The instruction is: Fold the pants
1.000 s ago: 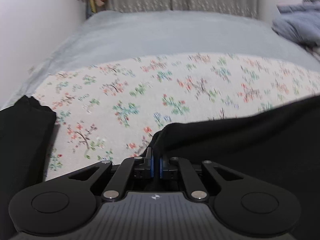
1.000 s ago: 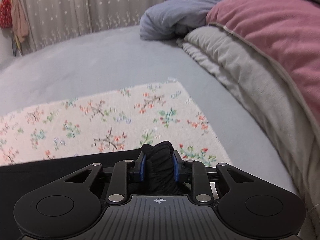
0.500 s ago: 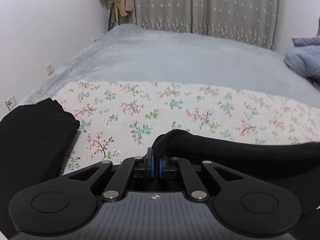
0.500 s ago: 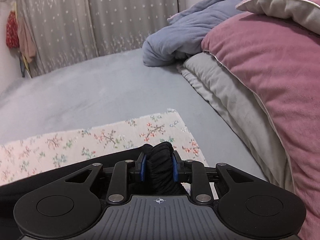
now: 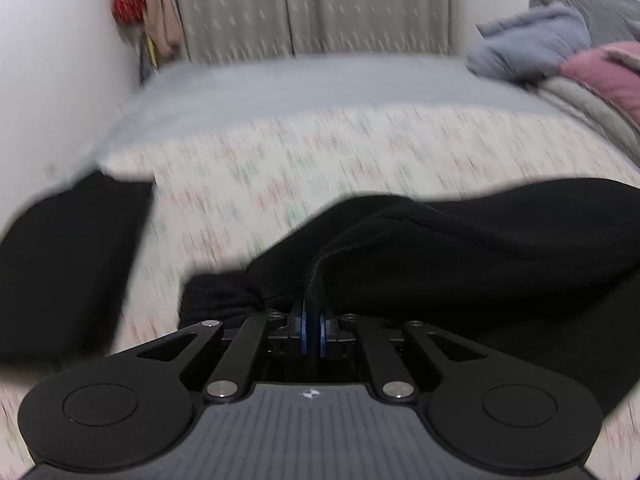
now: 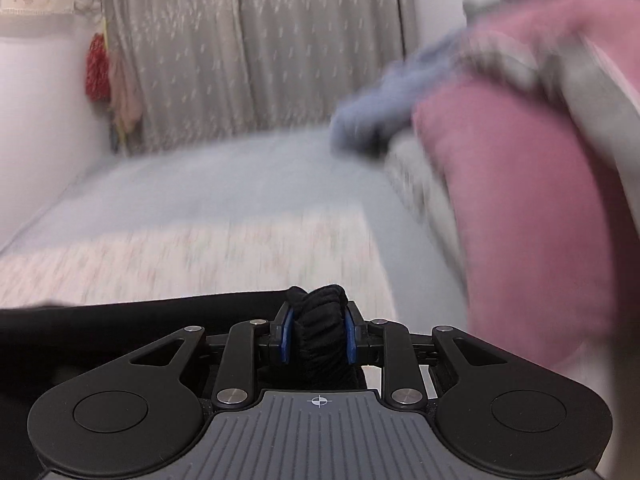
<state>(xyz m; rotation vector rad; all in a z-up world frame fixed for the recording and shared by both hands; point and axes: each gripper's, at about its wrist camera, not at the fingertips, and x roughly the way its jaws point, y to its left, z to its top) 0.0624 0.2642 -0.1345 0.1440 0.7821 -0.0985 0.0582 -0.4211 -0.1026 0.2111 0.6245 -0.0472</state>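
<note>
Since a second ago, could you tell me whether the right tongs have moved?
Yes. The right tongs, shut on the black pants, have pulled back from the curtain and swung toward the pink quilt, which now fills more of the view.

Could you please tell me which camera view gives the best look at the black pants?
The left wrist view: the black pants spread widely across the flowered mat, one thin edge pinched in the left gripper. The right wrist view shows only a bunched wad in the right gripper and a dark strip.
</note>
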